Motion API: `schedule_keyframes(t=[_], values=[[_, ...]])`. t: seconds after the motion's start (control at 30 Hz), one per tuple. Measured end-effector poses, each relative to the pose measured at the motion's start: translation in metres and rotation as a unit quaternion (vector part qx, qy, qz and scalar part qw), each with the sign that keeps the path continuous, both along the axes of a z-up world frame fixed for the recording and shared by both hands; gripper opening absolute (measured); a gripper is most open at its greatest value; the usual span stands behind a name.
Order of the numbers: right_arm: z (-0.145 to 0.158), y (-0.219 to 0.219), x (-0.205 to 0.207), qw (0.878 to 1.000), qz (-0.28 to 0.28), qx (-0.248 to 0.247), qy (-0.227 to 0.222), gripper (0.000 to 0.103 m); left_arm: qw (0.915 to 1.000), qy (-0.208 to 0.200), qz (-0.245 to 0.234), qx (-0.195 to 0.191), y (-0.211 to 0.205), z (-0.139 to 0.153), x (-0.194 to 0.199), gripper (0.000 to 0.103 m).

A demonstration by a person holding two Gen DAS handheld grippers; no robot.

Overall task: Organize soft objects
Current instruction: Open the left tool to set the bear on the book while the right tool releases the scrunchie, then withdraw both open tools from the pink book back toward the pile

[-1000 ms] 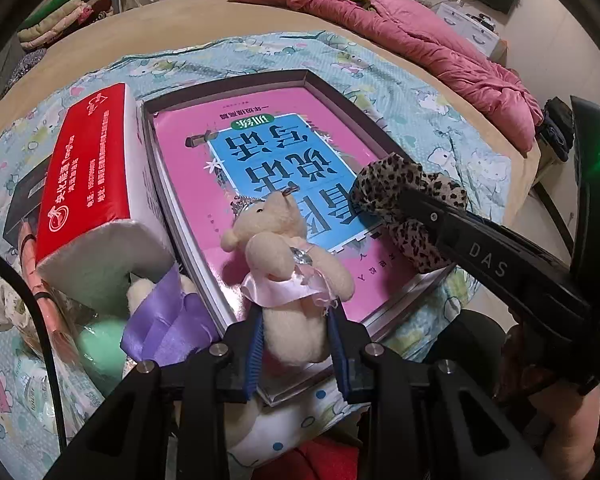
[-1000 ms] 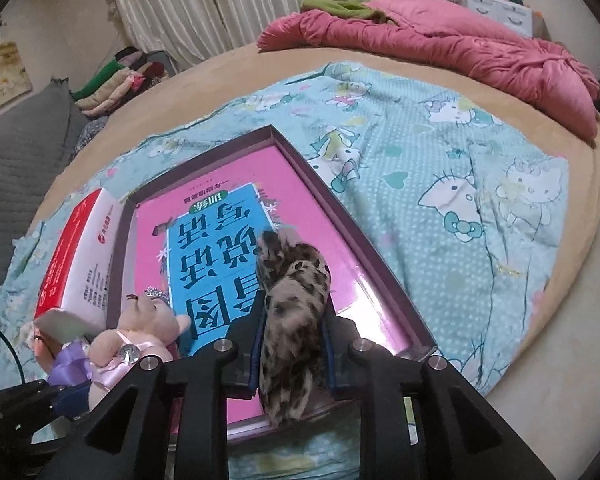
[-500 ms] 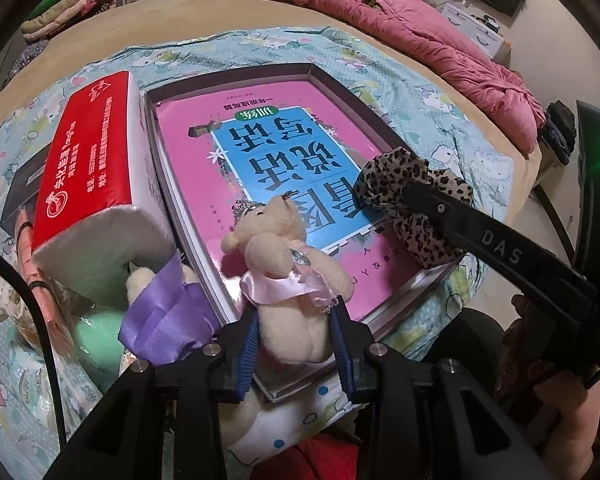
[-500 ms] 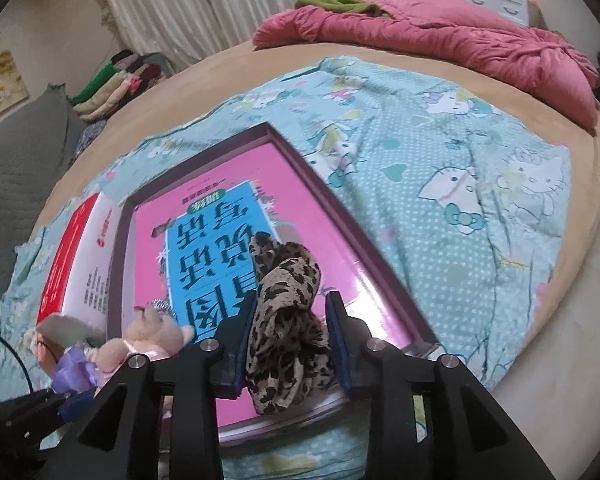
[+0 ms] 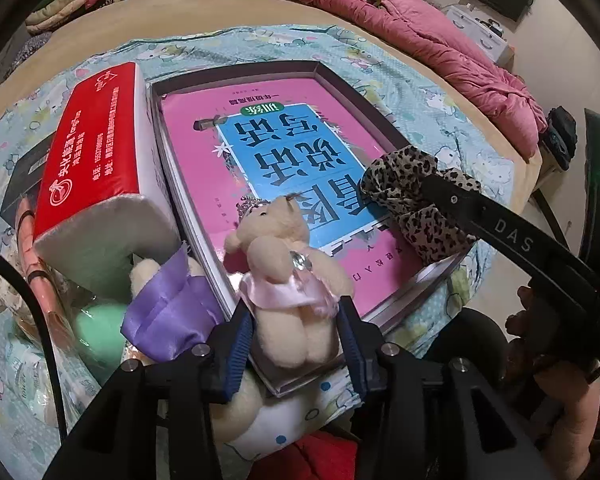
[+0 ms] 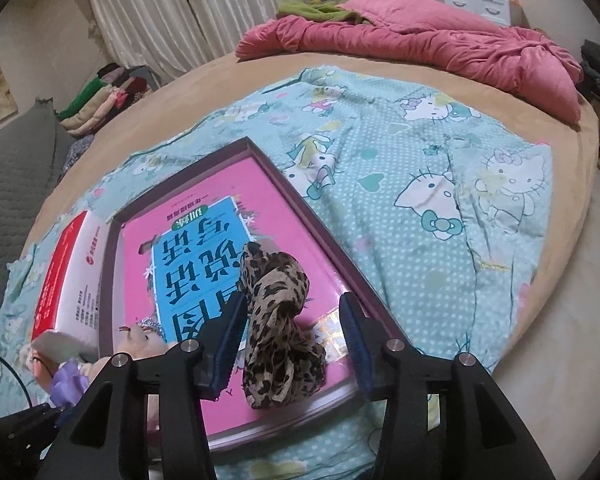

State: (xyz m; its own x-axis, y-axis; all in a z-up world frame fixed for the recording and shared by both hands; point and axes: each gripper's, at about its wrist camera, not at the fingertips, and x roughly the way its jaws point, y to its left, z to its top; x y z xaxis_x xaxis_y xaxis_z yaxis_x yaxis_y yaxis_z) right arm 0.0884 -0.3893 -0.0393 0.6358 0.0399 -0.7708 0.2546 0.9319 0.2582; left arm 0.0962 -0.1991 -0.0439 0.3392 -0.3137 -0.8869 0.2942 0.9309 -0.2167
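Note:
A cream teddy bear (image 5: 288, 268) in a pink dress lies on the near edge of a pink and blue book in a shallow dark box (image 5: 332, 76). My left gripper (image 5: 296, 344) is open, its jaws on either side of the bear's legs without squeezing. A leopard-print scrunchie (image 6: 278, 320) lies on the book's near right corner and also shows in the left wrist view (image 5: 416, 196). My right gripper (image 6: 290, 340) is open, jaws wide apart around the scrunchie. The bear also shows in the right wrist view (image 6: 144, 336).
A red and white tissue pack (image 5: 92, 176) stands left of the box. A plush with a purple ribbon (image 5: 168, 312) and a green ball (image 5: 100, 324) lie beside it. The box (image 6: 340, 248) sits on a Hello Kitty sheet (image 6: 440, 184). A pink duvet (image 6: 420, 44) is at the back.
Both grippers have opened: the right let go of the scrunchie, the left let go of the bear. Both objects now rest on the book.

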Motion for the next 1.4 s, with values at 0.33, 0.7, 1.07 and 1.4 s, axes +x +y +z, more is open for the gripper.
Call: schedule_keyframes(t=[0.33, 0.7, 1.07, 1.4], values=[[0.002, -0.002, -0.002, 1.0, -0.012, -0.01, -0.005, 0.06, 0.9999, -0.013, -0.005, -0.002, 0.0, 0.008, -0.007, 0.052], [0.013, 0.003, -0.005, 0.999, -0.01, -0.026, -0.031, 0.069, 0.9991, -0.041, 0.001, -0.001, 0.005, 0.029, -0.013, 0.067], [0.024, 0.016, -0.007, 0.997, 0.011, -0.045, -0.056, 0.074, 0.9981, -0.054, 0.029, 0.002, 0.021, 0.038, -0.016, 0.072], [0.041, 0.032, -0.014, 0.994, 0.033, -0.067, -0.081, 0.075, 0.9966, -0.063, 0.052, 0.002, 0.04, 0.046, -0.021, 0.077]])
